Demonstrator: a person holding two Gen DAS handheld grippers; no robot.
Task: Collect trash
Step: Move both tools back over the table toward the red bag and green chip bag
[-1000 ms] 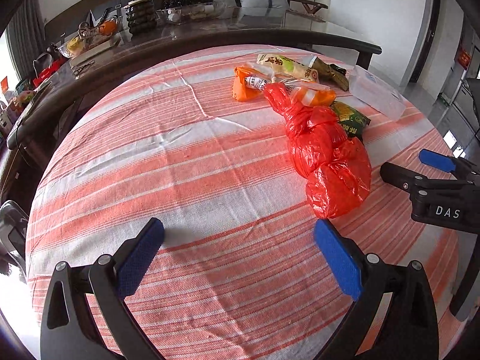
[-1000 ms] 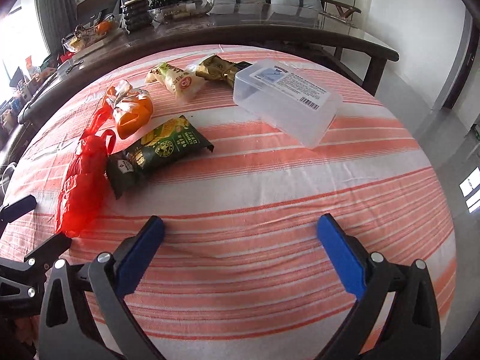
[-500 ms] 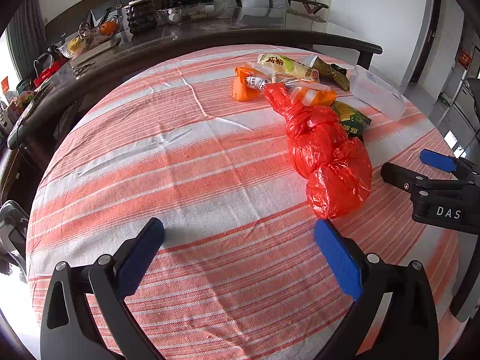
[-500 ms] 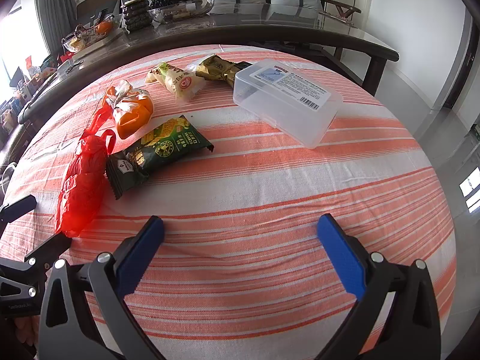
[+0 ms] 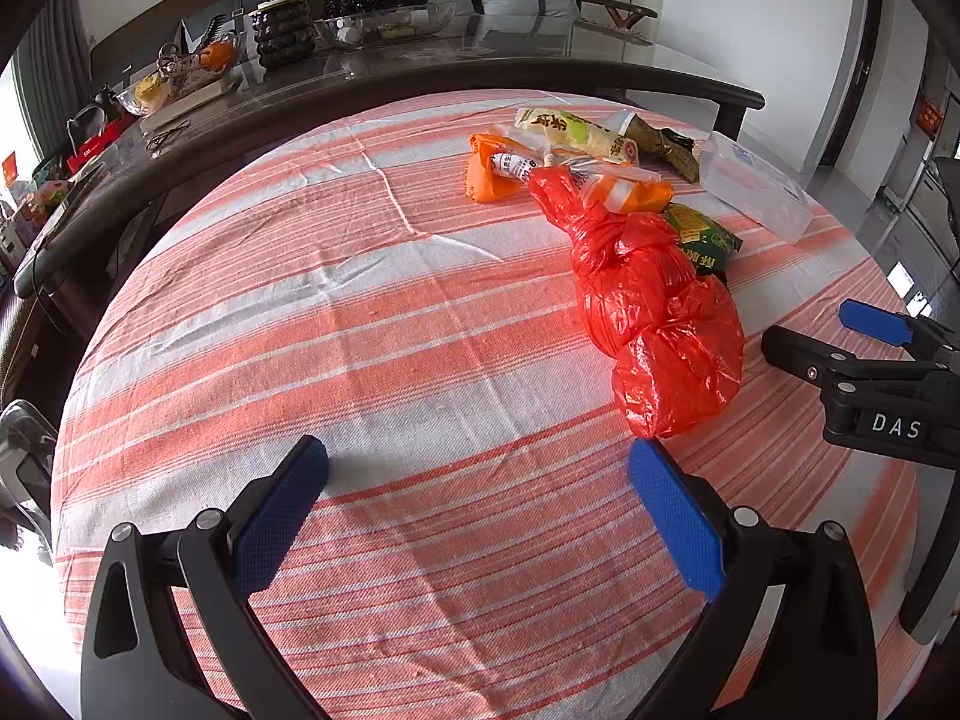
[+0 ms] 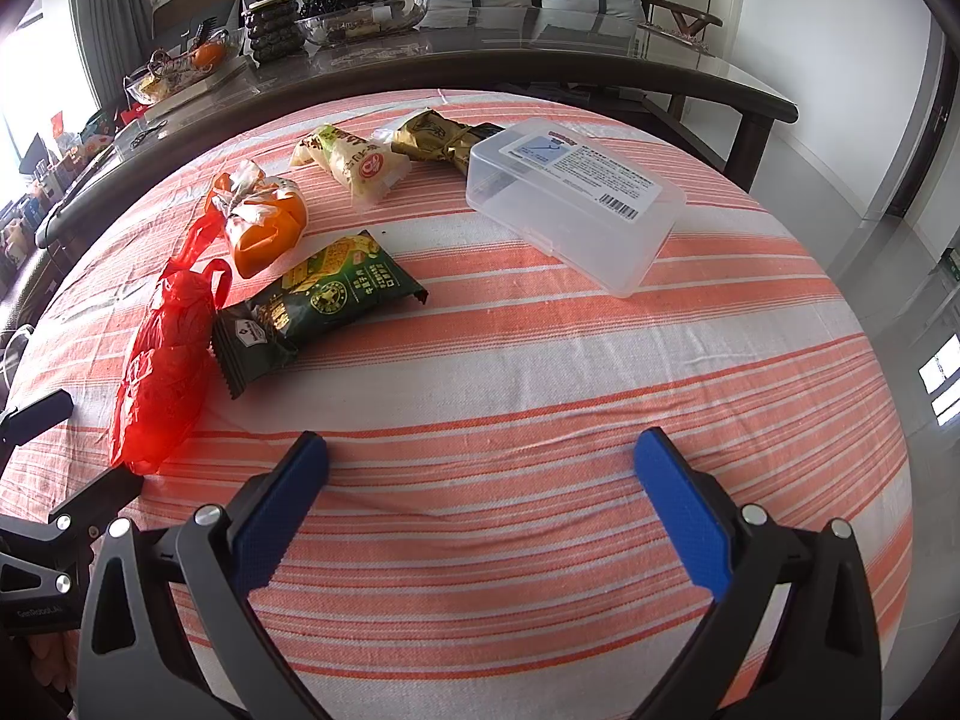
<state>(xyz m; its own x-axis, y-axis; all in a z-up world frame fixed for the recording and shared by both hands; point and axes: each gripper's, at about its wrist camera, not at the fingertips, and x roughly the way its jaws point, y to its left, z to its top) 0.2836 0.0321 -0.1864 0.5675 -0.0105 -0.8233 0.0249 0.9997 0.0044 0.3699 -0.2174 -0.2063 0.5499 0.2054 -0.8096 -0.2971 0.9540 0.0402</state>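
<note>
The left gripper is hovering low over the striped tablecloth with its blue pads spread wide and nothing between them. The right gripper is doing the same over its own stretch of cloth, jaws wide and gripping nothing. In the left wrist view the right gripper is showing at the right edge, just beside the near end of the red plastic bag.

That bag is lying crumpled and knotted on the cloth, its near end just beyond the left gripper's right pad and its twisted handles trailing away toward the far trash. Touching the bag's right side, the dark green snack packet is lying flat. Just past both, an orange wrapper with a white crumpled top is sitting at the bag's handles. Farther still, a pale yellow-green snack packet is lying beside an olive-gold wrapper, the two almost touching. To the right of these, the clear plastic box with a printed label on top is resting on the cloth, well apart from the bag.

Beyond the cloth's far edge, a dark glossy table is carrying a potted plant, a glass bowl and a fruit basket.
</note>
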